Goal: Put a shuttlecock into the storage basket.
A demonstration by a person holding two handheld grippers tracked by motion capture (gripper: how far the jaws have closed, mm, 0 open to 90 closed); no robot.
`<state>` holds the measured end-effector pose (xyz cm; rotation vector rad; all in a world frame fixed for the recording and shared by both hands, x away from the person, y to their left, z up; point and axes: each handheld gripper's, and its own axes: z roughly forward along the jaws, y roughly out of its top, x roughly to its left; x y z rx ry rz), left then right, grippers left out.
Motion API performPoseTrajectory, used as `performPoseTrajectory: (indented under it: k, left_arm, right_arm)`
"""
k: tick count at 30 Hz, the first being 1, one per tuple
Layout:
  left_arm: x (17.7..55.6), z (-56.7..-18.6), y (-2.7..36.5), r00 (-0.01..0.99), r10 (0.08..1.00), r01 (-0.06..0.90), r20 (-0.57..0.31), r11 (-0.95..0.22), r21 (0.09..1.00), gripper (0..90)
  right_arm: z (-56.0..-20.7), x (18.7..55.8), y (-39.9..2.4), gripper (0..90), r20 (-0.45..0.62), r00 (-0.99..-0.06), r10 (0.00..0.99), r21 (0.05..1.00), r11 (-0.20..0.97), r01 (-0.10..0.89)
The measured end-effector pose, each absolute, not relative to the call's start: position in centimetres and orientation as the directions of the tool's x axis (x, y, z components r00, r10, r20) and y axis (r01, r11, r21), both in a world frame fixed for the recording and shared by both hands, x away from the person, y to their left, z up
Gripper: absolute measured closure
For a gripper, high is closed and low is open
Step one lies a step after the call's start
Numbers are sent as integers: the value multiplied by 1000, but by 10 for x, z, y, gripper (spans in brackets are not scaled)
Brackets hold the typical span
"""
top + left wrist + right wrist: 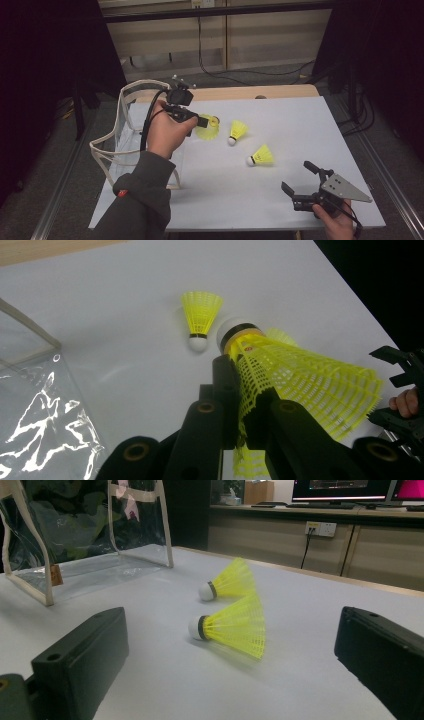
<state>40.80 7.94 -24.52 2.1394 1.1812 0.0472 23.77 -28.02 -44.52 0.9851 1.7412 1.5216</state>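
the left gripper had its jaws pinched tight on the mesh skirt of a yellow shuttlecock, which hung just off the open side of the clear bag standing at the table's left edge. in the left gripper view that held shuttlecock lay with its long axis running across the jaws, its white cork pointing away from the bag and its skirt flaring back toward the hand. so the bag's mouth sat behind and beside the gripper, and i'd judge the next move was a short swing back toward that opening; the left hand was far the nearer one to it.

two more shuttlecocks lay on the white table farther from the bag: the middle shuttlecock a little way out from it, and the far shuttlecock beyond that again, both on their sides with corks pointing roughly toward the person. the right gripper hovered well away from the bag with its jaws spread wide and nothing between them. from where i stood it looked aimed at the far shuttlecock, though the angle was hard to tell for certain.
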Motion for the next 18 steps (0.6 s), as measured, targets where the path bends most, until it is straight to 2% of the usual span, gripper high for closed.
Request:
performPoseTrajectory:
  k: [18]
  left_arm:
    - [414, -240, 84, 565, 776, 747, -281, -337, 574, 878]
  right_arm:
    - [-445, 238, -280, 9, 25, -530, 848, 989, 55, 135]
